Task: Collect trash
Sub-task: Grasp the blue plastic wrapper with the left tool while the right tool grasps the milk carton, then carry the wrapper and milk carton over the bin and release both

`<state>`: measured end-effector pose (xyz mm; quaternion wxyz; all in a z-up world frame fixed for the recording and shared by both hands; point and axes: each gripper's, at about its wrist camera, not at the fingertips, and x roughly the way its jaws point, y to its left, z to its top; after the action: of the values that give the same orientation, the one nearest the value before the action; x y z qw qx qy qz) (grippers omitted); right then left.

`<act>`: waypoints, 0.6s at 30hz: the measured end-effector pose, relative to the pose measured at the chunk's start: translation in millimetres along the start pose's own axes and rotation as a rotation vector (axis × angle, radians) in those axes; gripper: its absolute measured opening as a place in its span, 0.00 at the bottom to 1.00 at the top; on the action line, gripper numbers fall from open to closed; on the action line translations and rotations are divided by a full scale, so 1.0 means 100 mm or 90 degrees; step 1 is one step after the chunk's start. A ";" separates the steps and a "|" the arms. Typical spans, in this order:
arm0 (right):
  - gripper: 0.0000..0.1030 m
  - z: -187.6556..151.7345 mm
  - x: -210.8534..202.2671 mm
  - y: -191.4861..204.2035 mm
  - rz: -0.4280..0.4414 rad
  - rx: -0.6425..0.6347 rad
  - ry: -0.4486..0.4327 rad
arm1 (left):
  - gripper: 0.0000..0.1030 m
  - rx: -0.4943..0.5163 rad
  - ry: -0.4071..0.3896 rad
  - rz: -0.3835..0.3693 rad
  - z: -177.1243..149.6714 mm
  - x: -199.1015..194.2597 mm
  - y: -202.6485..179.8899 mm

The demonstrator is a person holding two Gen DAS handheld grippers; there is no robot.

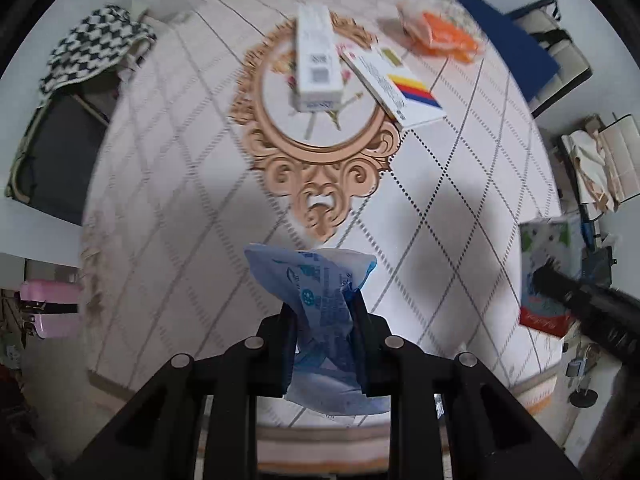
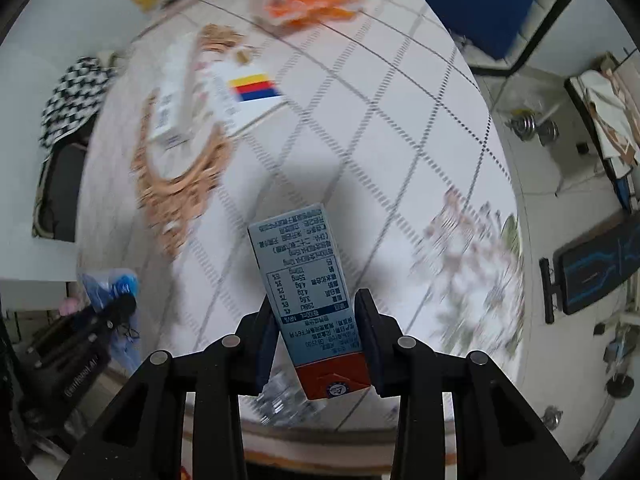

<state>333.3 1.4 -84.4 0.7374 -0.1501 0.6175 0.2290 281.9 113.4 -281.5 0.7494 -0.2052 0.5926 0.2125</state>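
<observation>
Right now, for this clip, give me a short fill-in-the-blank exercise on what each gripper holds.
1. The left gripper is shut on a crumpled ____ plastic wrapper.
2. The right gripper clamps a pale blue printed carton with a ____ end.
3. The white striped box lies on the ____.

Missing: blue; red; table

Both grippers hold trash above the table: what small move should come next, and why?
Probably carry both loads off the table toward a bin, which neither view shows. The left gripper already pinches a crumpled blue wrapper, and the right gripper clamps a blue carton; both hang above the tablecloth.
</observation>
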 end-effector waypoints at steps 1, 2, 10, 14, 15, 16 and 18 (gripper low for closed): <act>0.38 -0.15 -0.07 0.11 -0.006 -0.013 -0.012 | 0.20 0.003 -0.013 -0.004 -0.10 -0.12 0.06; 0.37 -0.35 -0.16 0.24 -0.006 -0.019 -0.029 | 0.20 0.007 -0.014 -0.004 -0.17 -0.19 0.12; 0.37 -1.63 -0.57 0.84 0.044 0.001 -0.082 | 0.20 0.057 -0.058 -0.046 -1.13 -0.63 0.63; 0.37 -2.38 -0.58 0.97 0.058 0.041 -0.079 | 0.20 0.064 -0.035 -0.067 -1.63 -0.66 0.87; 0.37 -2.57 -0.53 0.98 0.062 0.056 -0.067 | 0.20 0.065 -0.025 -0.073 -1.72 -0.63 0.91; 0.37 -2.74 -0.48 0.99 0.066 0.066 -0.052 | 0.20 0.065 -0.012 -0.078 -1.85 -0.58 0.96; 0.36 -3.03 -0.39 0.98 0.070 0.074 -0.024 | 0.20 0.064 0.008 -0.085 -2.04 -0.50 1.02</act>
<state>21.9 -73.5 -98.5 0.7427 -0.0687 0.6229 0.2359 50.3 79.9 -282.5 0.7674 -0.2079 0.5923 0.1308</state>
